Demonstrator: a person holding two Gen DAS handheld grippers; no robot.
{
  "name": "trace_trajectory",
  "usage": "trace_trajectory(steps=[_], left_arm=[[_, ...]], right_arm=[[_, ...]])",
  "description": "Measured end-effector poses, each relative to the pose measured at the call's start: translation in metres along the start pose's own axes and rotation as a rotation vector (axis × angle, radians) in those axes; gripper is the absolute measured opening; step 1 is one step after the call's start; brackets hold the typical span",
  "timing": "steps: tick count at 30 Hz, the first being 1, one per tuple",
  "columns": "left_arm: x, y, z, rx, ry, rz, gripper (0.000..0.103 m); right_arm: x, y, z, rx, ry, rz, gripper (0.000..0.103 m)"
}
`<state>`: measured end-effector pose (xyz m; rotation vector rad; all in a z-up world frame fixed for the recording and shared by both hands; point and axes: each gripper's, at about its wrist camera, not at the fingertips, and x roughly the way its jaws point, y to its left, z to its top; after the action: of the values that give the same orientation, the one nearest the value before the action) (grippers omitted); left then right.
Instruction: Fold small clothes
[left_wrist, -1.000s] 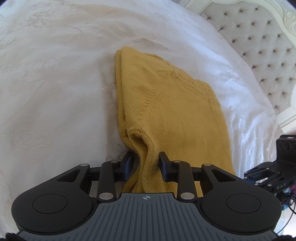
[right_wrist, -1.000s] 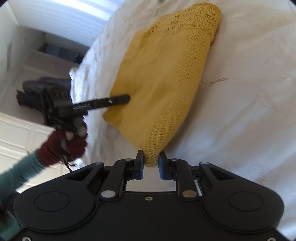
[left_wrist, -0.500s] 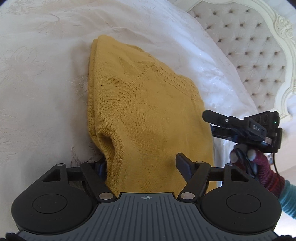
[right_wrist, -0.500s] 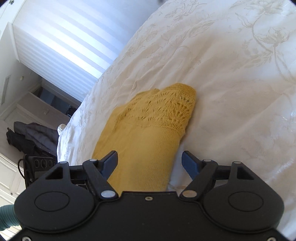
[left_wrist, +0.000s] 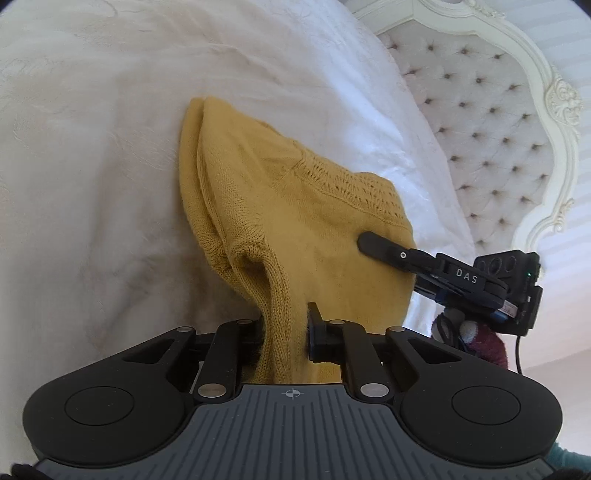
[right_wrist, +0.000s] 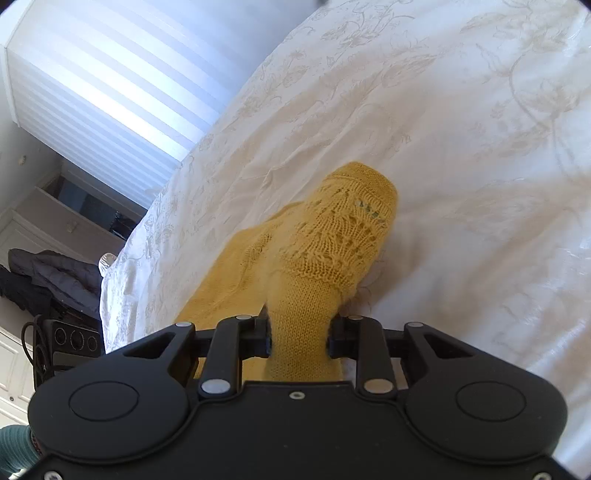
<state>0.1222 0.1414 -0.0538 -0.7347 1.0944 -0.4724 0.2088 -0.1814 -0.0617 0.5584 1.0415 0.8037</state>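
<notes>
A mustard-yellow knitted garment (left_wrist: 303, 221) lies folded on the white bedspread (left_wrist: 92, 147). My left gripper (left_wrist: 286, 328) is shut on a bunched thick edge of it at its near end. In the left wrist view the right gripper (left_wrist: 376, 243) reaches in from the right, its finger lying over the garment's right side. In the right wrist view the garment (right_wrist: 325, 251) shows its lacy knit part, and my right gripper (right_wrist: 299, 336) is closed around the near edge of the knit, which fills the gap between the jaws.
A tufted headboard (left_wrist: 491, 122) with a carved white frame stands at the right. A dark jacket (right_wrist: 48, 273) and white cabinets lie beyond the bed's left edge. The embroidered bedspread (right_wrist: 461, 147) stretches all around.
Both grippers opened half a second ago and have now closed again on the garment, each at a new grip. The near part of the garment is bunched up and lifted.
</notes>
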Motion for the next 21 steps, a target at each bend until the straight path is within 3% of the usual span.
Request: trace_trajectory(steps=[3, 5, 7, 9, 10, 12, 16, 19, 21], left_arm=[[0.004, -0.019, -0.019, 0.044, 0.059, -0.049, 0.015], [0.012, -0.025, -0.03, 0.083, 0.092, -0.042, 0.015], [0.024, -0.024, -0.038, 0.117, 0.124, 0.037, 0.016], [0.038, -0.014, -0.046, 0.13, 0.172, 0.176, 0.016], [0.039, -0.009, -0.047, 0.128, 0.174, 0.198, 0.018], [0.033, -0.006, -0.049, 0.14, 0.142, 0.2, 0.018], [0.009, -0.031, -0.054, 0.289, -0.011, 0.285, 0.018], [-0.009, -0.053, -0.052, 0.375, -0.154, 0.292, 0.018], [-0.006, -0.068, -0.043, 0.449, -0.197, 0.297, 0.02]], right_arm=[[-0.03, 0.009, -0.009, 0.0, 0.023, -0.042, 0.035], [-0.043, 0.008, -0.016, 0.024, 0.038, -0.052, 0.036], [-0.051, 0.001, -0.025, 0.035, 0.034, -0.093, 0.038], [-0.047, -0.006, -0.034, -0.015, 0.039, -0.24, 0.043], [-0.044, -0.011, -0.037, -0.036, 0.043, -0.319, 0.049], [-0.041, -0.02, -0.041, -0.05, 0.037, -0.4, 0.058], [-0.049, -0.011, -0.04, -0.109, -0.033, -0.408, 0.059], [-0.062, 0.003, -0.039, -0.227, -0.117, -0.397, 0.059], [-0.063, 0.007, -0.04, -0.26, -0.146, -0.378, 0.059]])
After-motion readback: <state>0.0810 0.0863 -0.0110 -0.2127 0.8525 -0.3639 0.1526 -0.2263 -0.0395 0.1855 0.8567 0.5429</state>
